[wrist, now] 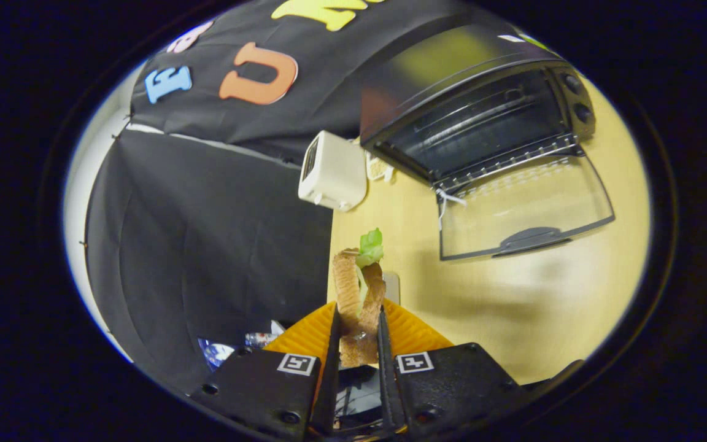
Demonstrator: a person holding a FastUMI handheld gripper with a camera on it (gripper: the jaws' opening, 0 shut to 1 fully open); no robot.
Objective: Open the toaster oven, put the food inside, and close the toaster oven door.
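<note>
A sandwich point(358, 294) of brown bread slices with a green lettuce leaf sticking out stands on edge between my two fingers. My gripper point(357, 328) is shut on it, one finger pressing each bread face, and holds it above the table. Well beyond the fingers, to the right, stands the black toaster oven point(482, 116). Its glass door point(525, 209) lies folded down flat toward me, handle at the near edge. The dark cavity with its wire rack point(507, 161) is exposed.
A small white appliance point(332, 172) sits on the wooden table point(537, 313) left of the oven. An orange ribbed mat point(412, 331) lies under the fingers at the table's near left edge. Black cloth hangs beyond that edge.
</note>
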